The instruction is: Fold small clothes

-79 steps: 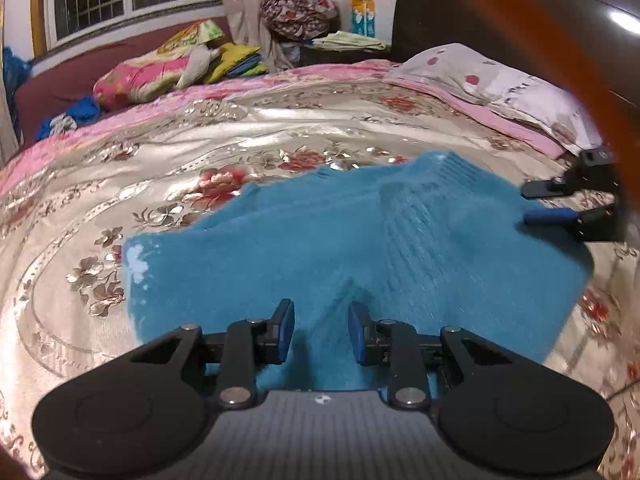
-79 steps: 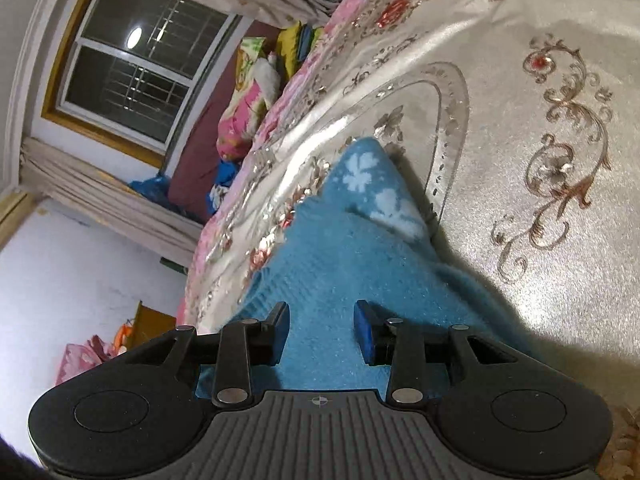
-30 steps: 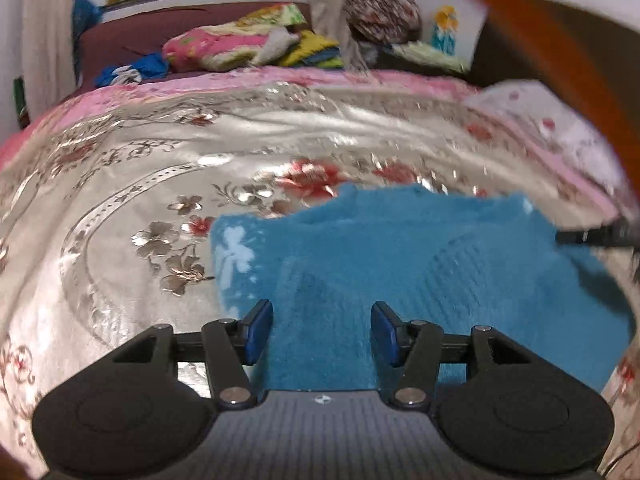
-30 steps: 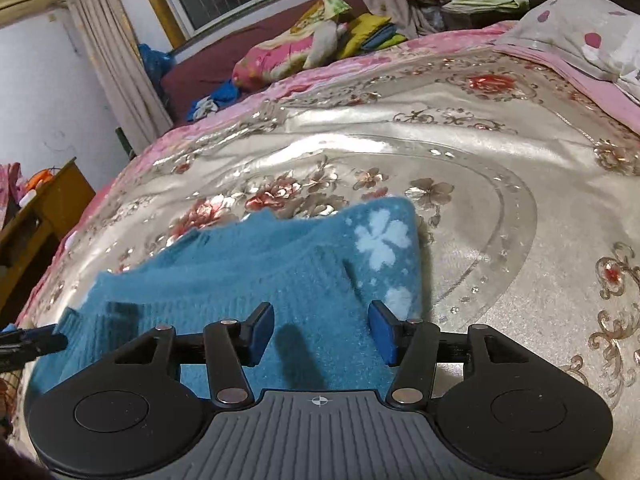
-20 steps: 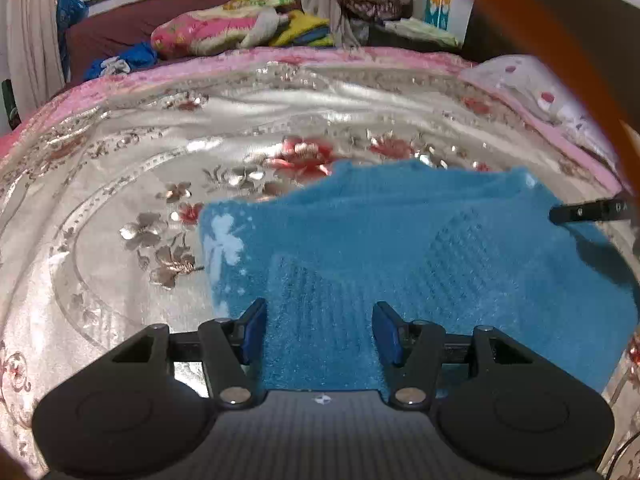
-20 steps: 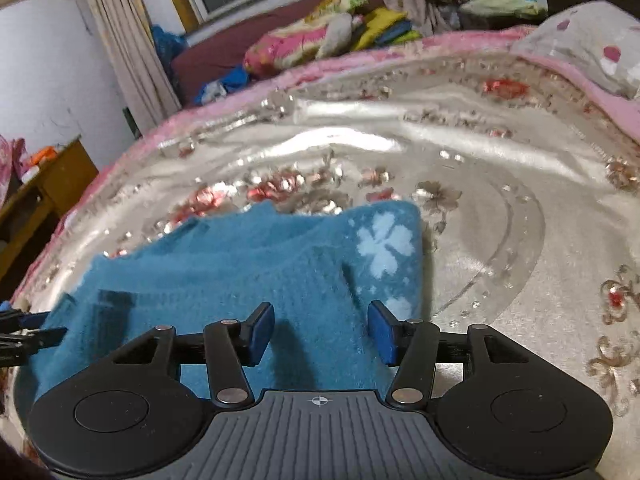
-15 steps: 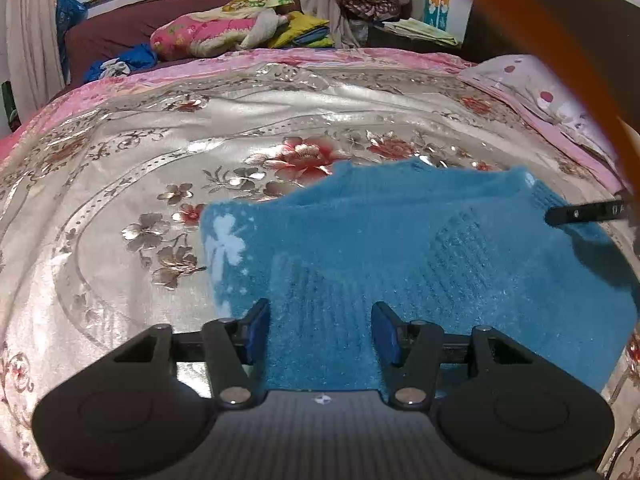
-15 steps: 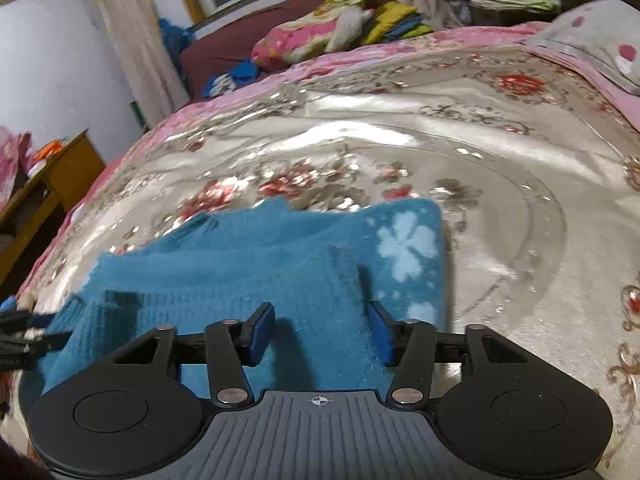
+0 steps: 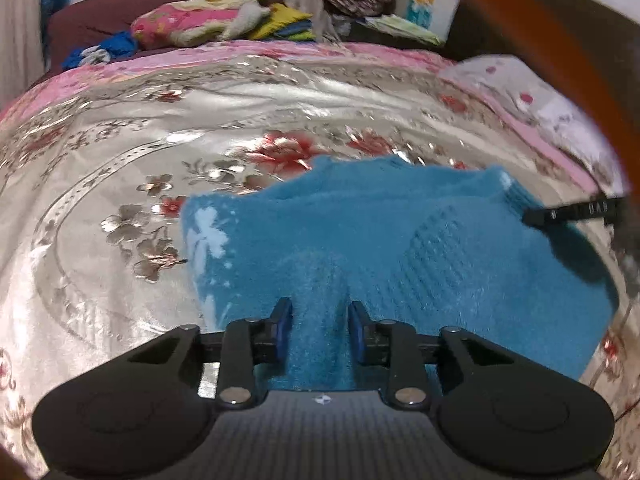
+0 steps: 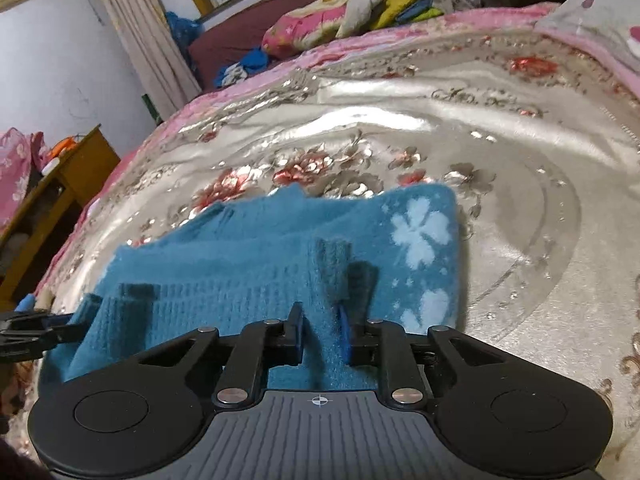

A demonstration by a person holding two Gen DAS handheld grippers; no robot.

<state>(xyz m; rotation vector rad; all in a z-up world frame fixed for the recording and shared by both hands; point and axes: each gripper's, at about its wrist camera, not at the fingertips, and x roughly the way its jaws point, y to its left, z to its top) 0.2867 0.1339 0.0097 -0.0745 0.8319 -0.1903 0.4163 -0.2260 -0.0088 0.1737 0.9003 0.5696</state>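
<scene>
A small teal knit garment (image 9: 400,240) with pale clover prints lies partly folded on the silver floral bedspread (image 9: 120,152). My left gripper (image 9: 320,330) is closed on a raised ridge of its near edge. In the right wrist view the garment (image 10: 260,272) lies the same way, clover prints at its right end. My right gripper (image 10: 322,334) is closed on a pinched fold of it. The left gripper's fingers (image 10: 36,330) show at the far left edge there, and the right gripper's finger (image 9: 572,212) shows at the right in the left wrist view.
Pillows and a pile of folded bedding (image 9: 208,26) lie beyond the bed's far edge. A white spotted pillow (image 9: 532,96) lies at the right. A wooden cabinet (image 10: 56,192) stands left of the bed. A curtain (image 10: 136,40) hangs by the window.
Both grippers have narrowed from wide open to closed on folds of the teal garment's near edge. The cloth between each pair of fingers has bunched up into a ridge.
</scene>
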